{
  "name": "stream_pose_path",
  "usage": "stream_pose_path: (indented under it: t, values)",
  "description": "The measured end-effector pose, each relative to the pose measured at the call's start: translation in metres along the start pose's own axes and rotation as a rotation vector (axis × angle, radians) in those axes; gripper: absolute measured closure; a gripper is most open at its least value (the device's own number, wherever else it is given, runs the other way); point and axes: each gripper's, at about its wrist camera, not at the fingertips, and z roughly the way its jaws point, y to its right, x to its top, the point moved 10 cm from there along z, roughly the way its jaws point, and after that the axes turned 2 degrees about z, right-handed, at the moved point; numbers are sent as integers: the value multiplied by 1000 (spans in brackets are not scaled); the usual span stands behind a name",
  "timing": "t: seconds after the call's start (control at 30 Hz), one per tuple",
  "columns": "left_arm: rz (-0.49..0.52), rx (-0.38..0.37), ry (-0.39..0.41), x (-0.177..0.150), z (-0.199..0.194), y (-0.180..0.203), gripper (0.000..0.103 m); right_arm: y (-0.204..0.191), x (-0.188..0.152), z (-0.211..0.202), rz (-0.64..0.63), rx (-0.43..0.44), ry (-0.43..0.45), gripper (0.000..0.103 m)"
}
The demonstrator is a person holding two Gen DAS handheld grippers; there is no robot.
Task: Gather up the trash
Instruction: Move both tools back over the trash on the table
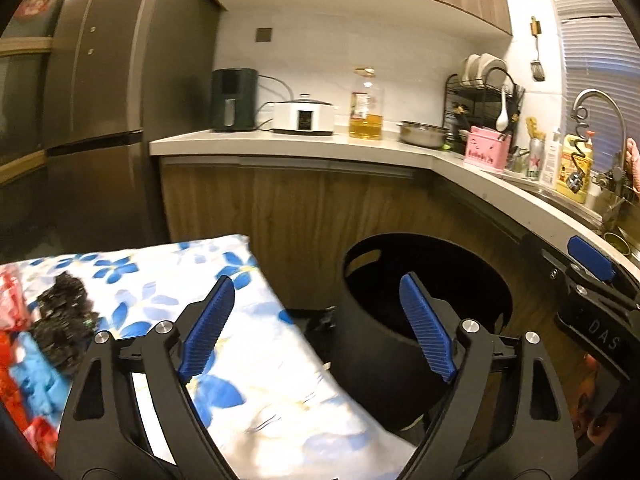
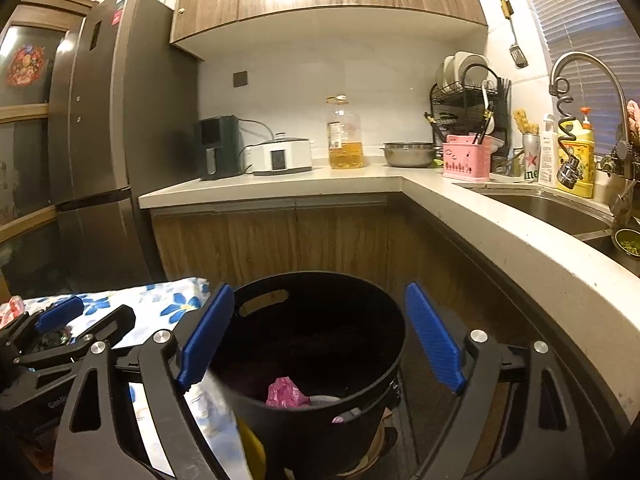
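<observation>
- Both grippers stand wide apart at the jaws, with nothing between the blue ribbed pads.
- Left gripper, seen from its own wrist camera, hovers over the edge where a floral cloth meets a black bin; its left pad is above the cloth, its right pad above the bin's mouth.
- Right gripper hangs directly over the black bin, one pad to each side of the opening, touching neither wall as far as can be seen.
- Inside the bin lies the collected trash: a crumpled pink plastic bag near the front wall, with a pale scrap just beside it. The rest of the inside is too dark to read.
- The white cloth with blue flowers covers a low surface to the left of the bin, touching or nearly touching its side.
- More trash waits on that cloth, at its far left: a crumpled black lump, with red and light-blue wrappers beside it, blurred.
- Behind the bin, wooden cabinet doors run under a pale L-shaped counter.
- On the counter, from left to right: a dark air fryer, a white cooker, a large bottle of oil, a steel bowl, a pink basket, a dish rack.
- A sink with a curved tap sits at the right; a tall grey fridge stands at the left.
</observation>
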Motion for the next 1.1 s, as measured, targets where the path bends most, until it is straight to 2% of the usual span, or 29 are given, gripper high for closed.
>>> stream_pose_path:
  t: [0.17,0.37,0.63,0.9,1.1]
  values:
    - [-18,59,3,-4,-29,-25,10,-15,-4,-17,-16,4,-2,17]
    - [-54,115,6,-17,-66,-56,6,-36,-11,-43,-26,17,-1,15]
    - [-98,194,19,-37,-119,-101,6,-70,-32,-67,-46,48,-16,14]
    - [-188,292,33,-63,-169,-162,6,-121,-59,-82,-74,140,-51,14]
    - [-227,379,46,-85,-202,-208,5,-170,-89,-93,-96,242,-95,14]
